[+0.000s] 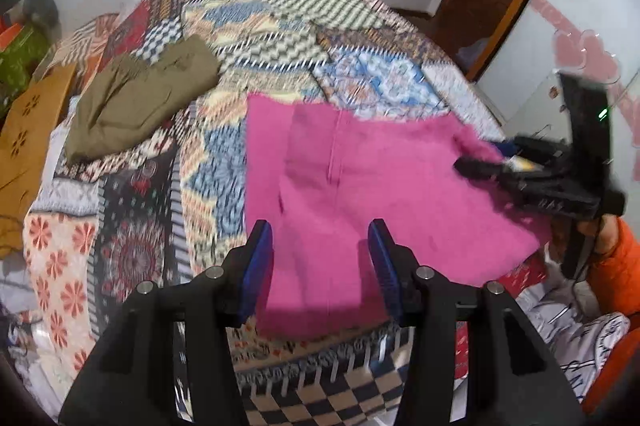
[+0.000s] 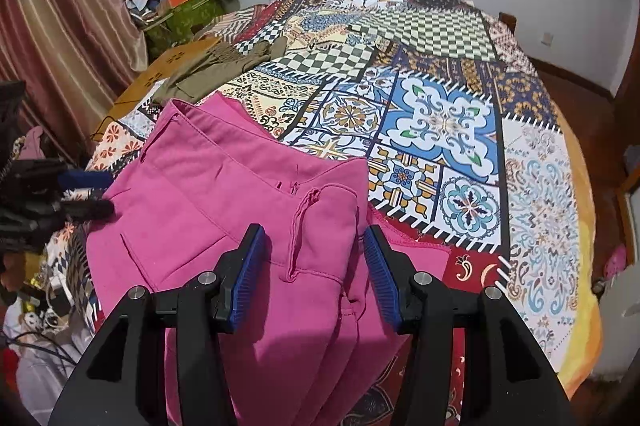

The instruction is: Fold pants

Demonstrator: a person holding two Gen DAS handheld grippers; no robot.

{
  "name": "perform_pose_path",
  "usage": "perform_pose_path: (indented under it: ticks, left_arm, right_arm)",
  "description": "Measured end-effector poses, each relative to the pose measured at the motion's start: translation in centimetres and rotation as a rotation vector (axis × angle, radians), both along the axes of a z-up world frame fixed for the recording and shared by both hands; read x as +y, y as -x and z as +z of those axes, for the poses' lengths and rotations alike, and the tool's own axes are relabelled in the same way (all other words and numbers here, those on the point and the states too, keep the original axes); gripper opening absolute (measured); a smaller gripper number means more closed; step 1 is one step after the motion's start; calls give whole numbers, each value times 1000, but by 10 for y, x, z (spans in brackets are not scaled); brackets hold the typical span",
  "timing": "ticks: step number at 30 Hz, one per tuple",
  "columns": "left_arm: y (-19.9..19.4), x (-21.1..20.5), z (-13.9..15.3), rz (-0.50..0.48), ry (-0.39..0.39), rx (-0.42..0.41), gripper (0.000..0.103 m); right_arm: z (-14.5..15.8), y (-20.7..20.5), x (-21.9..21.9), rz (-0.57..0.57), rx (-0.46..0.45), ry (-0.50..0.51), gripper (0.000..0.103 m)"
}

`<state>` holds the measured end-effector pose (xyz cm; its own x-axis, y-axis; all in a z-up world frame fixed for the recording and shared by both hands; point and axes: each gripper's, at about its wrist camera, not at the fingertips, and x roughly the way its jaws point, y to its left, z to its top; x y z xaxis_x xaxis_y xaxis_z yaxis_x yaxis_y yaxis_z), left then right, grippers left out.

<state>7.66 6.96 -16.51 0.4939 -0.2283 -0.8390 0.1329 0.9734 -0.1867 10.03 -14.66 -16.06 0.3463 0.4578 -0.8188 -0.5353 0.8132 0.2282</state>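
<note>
Two garments lie on one bed under a patchwork-print bedspread. At the left, one crumpled olive-green fabric garment rests near the bed's far-left edge, well apart from the rest. To its right, one folded pink fleece pants lies at the near edge, its drawstring waistband showing in the right wrist view. Two tools are in view. The left tool hovers over the pants with jaws partly apart, gripping nothing. The right tool likewise stands half open above the waistband, empty.
</note>
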Motion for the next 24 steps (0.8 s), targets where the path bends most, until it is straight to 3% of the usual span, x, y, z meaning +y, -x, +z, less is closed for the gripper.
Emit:
perform_pose_path:
  ticks: [3, 6, 14, 16, 17, 24]
  left_arm:
    - [-16, 3, 3, -2, -4, -6, 49]
    - [-36, 4, -6, -8, -6, 17, 49]
    - [-79, 9, -40, -27, 96, 96, 49]
    - [-86, 10, -42, -28, 107, 92, 44]
    - [-87, 10, -42, -31, 115, 87, 35]
    - [-79, 12, -37, -14, 62, 32, 27]
  right_arm:
    - [-2, -2, 0, 4, 4, -9, 47]
    - [-2, -3, 3, 14, -13, 5, 39]
    - [-5, -10, 9, 48, -32, 37, 26]
    - [-5, -13, 9, 51, -34, 39, 25]
    - [-5, -14, 9, 51, -36, 40, 24]
    - [-7, -35, 20, 87, -41, 59, 22]
